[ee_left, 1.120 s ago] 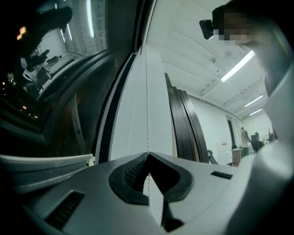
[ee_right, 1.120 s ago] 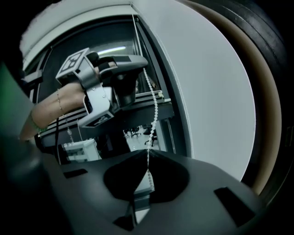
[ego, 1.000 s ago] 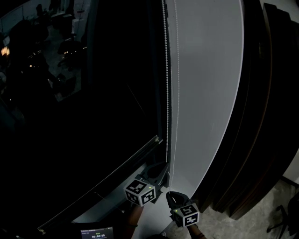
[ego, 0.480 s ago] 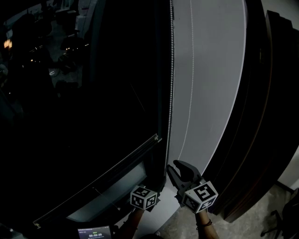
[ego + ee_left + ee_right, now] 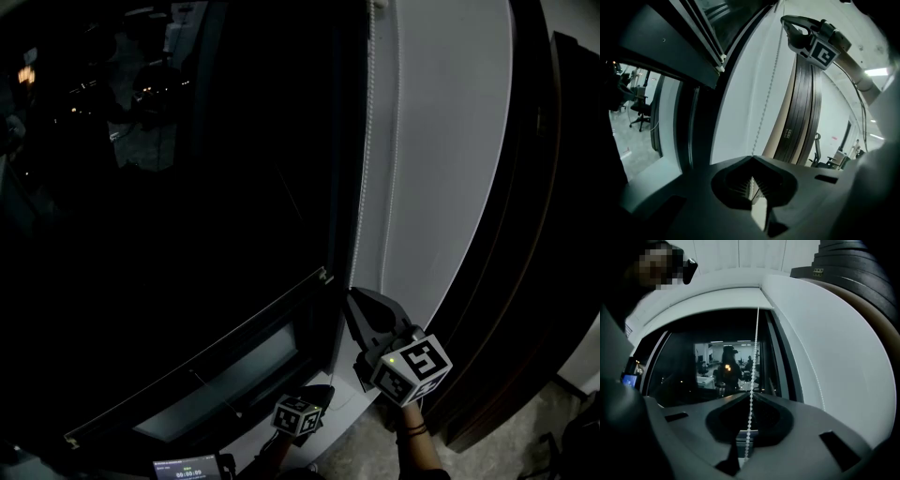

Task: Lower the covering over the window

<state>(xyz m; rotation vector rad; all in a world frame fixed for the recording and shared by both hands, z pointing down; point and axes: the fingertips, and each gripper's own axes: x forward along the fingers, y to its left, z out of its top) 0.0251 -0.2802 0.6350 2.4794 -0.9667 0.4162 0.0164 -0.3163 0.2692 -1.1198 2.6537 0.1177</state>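
A white bead chain (image 5: 368,169) hangs beside the dark window (image 5: 169,216), along the frame's right edge. My right gripper (image 5: 354,298) is the upper one, pointing up the chain. In the right gripper view the chain (image 5: 754,348) runs between the jaws of that gripper (image 5: 750,393); they have just been closing and now meet on it. My left gripper (image 5: 323,392) is lower, near the sill. Seen from the left gripper view, the left gripper (image 5: 752,157) is shut on the chain (image 5: 771,89), which rises toward the right gripper (image 5: 787,21). No lowered covering shows over the glass.
A white wall pillar (image 5: 450,141) stands right of the chain, with dark curved panels (image 5: 544,234) beyond it. A frame bar (image 5: 197,370) crosses the window low down. A small lit screen (image 5: 187,467) sits at the bottom edge. The glass reflects an office.
The left gripper has gone down along the chain toward the sill. The right gripper opened, rose past the left one and has shut higher up on the chain.
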